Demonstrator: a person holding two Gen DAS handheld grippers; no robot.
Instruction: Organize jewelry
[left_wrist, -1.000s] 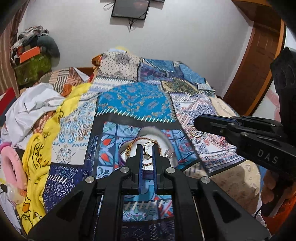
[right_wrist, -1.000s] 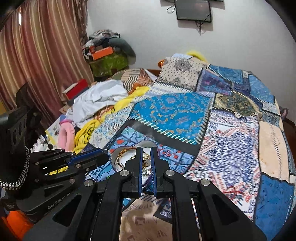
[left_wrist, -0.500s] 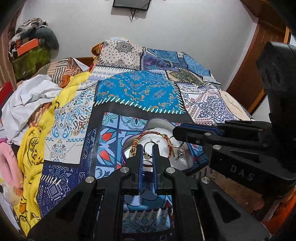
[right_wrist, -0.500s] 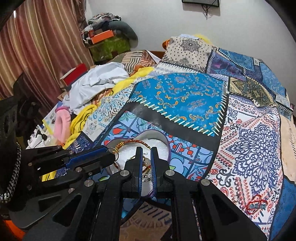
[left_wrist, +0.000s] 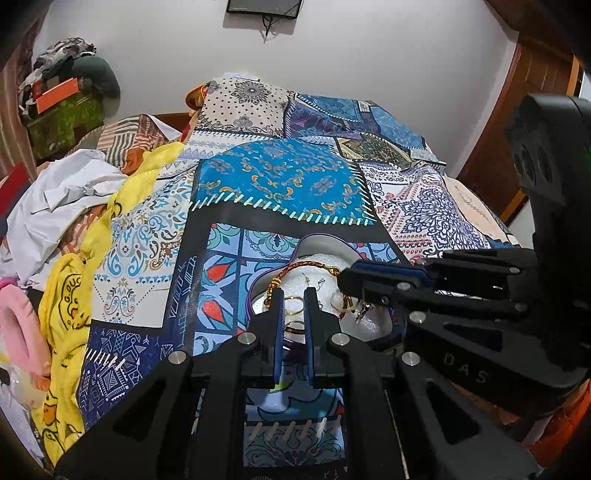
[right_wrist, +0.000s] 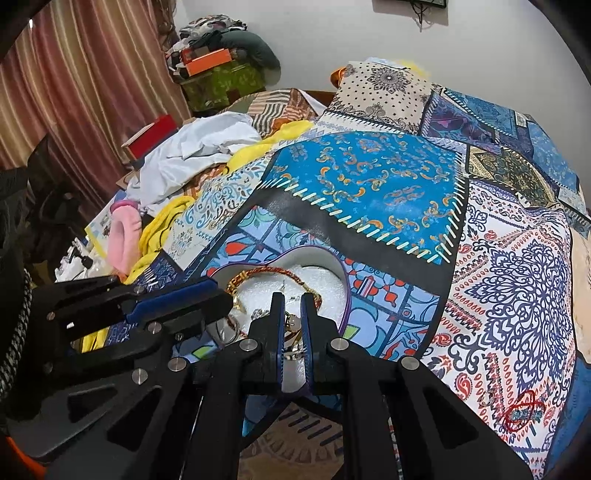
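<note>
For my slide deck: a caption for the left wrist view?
Both tools, left and right, poised over a heart-shaped jewelry box on a patchwork bedspread.

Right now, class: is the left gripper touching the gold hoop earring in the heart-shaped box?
Cannot tell. In the left wrist view the left gripper frames the gold hoop earring, but no contact or gap shows.

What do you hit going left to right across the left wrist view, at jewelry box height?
Pink fuzzy slipper → crumpled yellow printed cloth → purple-rimmed white-lined jewelry box on the patchwork bedspread → black right gripper reaching in from the right.
</note>
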